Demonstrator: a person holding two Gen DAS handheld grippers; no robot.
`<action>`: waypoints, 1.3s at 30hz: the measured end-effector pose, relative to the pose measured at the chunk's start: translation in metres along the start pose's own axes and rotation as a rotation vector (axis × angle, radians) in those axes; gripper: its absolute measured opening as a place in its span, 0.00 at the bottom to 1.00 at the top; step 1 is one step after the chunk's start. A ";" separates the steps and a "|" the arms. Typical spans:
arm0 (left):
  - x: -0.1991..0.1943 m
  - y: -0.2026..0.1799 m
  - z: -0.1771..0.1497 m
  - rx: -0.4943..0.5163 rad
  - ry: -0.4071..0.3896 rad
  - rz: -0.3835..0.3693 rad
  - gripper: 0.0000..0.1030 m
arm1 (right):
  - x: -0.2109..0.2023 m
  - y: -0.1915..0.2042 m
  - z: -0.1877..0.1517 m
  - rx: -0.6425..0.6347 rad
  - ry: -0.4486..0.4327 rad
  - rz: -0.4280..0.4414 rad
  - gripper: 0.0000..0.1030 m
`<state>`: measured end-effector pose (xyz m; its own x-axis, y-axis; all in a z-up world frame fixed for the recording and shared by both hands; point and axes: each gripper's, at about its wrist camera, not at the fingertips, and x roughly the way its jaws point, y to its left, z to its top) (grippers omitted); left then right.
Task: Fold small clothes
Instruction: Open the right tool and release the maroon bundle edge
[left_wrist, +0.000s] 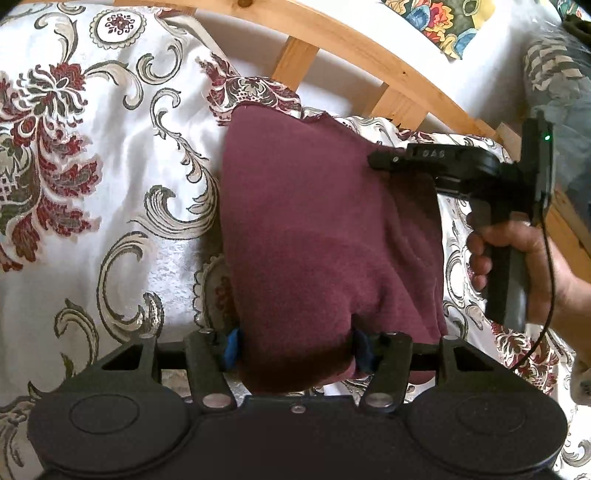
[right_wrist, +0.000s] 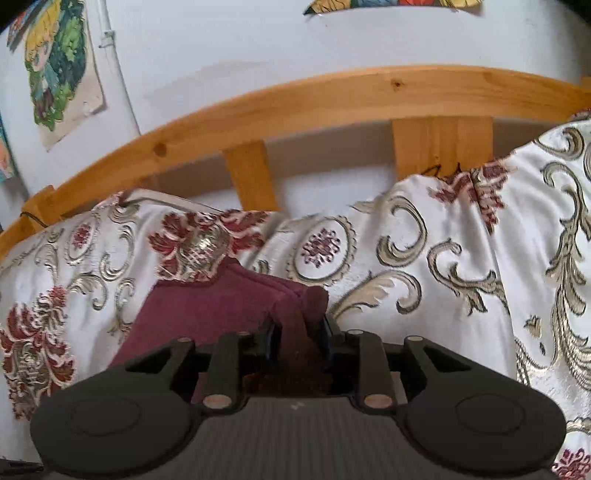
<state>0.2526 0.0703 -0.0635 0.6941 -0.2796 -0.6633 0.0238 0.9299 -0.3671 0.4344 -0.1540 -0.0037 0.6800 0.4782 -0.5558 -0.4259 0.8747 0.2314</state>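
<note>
A maroon knit garment (left_wrist: 325, 229) lies on the white floral bedspread (left_wrist: 110, 147). My left gripper (left_wrist: 295, 347) holds its near edge, with cloth bunched between the blue pads (left_wrist: 232, 349). My right gripper (right_wrist: 298, 345) is shut on the garment's far corner (right_wrist: 299, 354); the folded layers (right_wrist: 221, 306) show to its left. In the left wrist view the right gripper (left_wrist: 376, 160) reaches in from the right and touches the garment's far right edge, held by a bare hand (left_wrist: 517, 258).
A wooden bed rail (right_wrist: 332, 96) with slats (right_wrist: 251, 177) runs along the far side against a white wall. Colourful posters (right_wrist: 59, 62) hang on the wall. A cable (left_wrist: 546, 277) trails from the right gripper's handle.
</note>
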 end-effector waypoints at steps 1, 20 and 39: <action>0.001 0.000 0.000 0.001 0.000 -0.003 0.60 | 0.003 -0.001 -0.001 0.003 -0.001 -0.006 0.34; 0.004 0.004 -0.002 -0.033 0.006 -0.036 0.69 | 0.005 -0.002 -0.002 -0.018 -0.036 -0.062 0.64; -0.007 -0.001 0.005 -0.031 -0.046 0.001 0.91 | -0.045 0.022 0.001 -0.100 -0.139 -0.073 0.97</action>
<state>0.2515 0.0725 -0.0548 0.7263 -0.2672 -0.6334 0.0013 0.9219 -0.3875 0.3945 -0.1565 0.0272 0.7842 0.4263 -0.4509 -0.4248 0.8985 0.1106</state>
